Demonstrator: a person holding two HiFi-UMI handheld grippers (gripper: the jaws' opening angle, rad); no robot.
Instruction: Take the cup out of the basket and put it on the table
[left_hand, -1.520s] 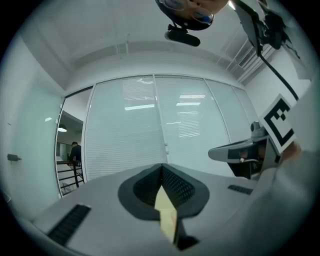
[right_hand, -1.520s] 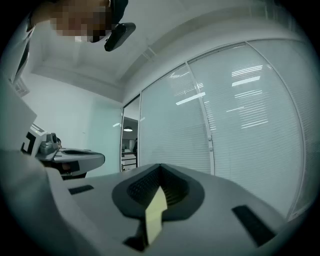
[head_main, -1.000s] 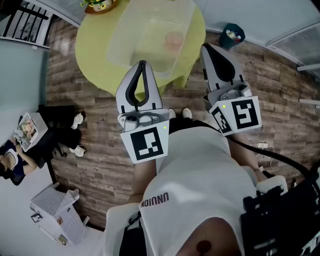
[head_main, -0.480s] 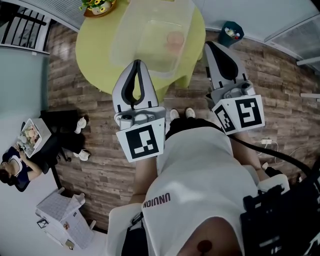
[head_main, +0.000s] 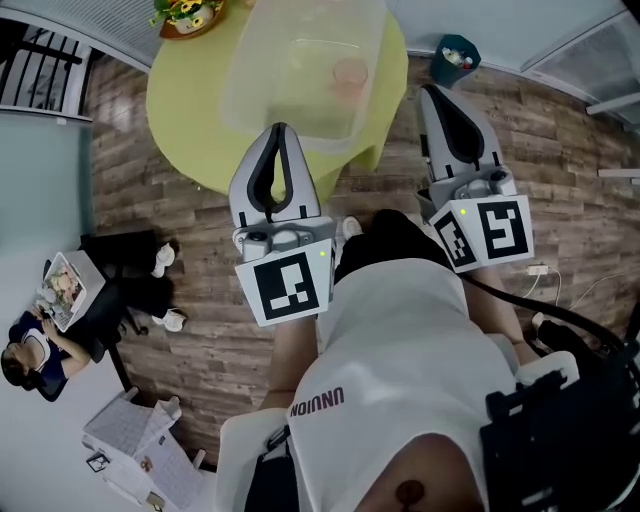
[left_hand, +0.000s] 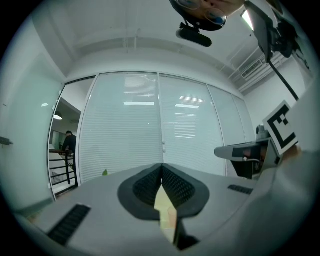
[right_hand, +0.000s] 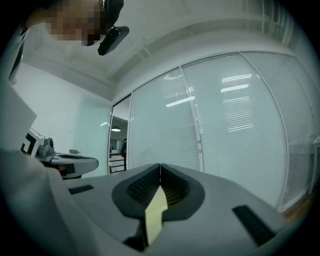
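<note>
A pale pink cup (head_main: 350, 72) stands inside a translucent plastic basket (head_main: 262, 90) on the round yellow-green table (head_main: 185, 110) at the top of the head view. My left gripper (head_main: 280, 130) hangs over the table's near edge, just short of the basket, with its jaws shut and empty. My right gripper (head_main: 431, 92) is to the right of the table, over the wooden floor, also shut and empty. Both gripper views look level at a glass wall with blinds; the left gripper (left_hand: 161, 165) and the right gripper (right_hand: 160, 165) show their tips pressed together.
A pot of flowers (head_main: 185, 12) sits at the table's far left edge. A small teal bin (head_main: 455, 58) stands on the floor beyond the right gripper. A seated person (head_main: 30, 345) and white boxes (head_main: 130, 450) are at the left; a cable (head_main: 545, 275) lies at the right.
Both grippers stay shut and have drifted slightly to the right in the head view. The cup and basket have not moved on the table.
</note>
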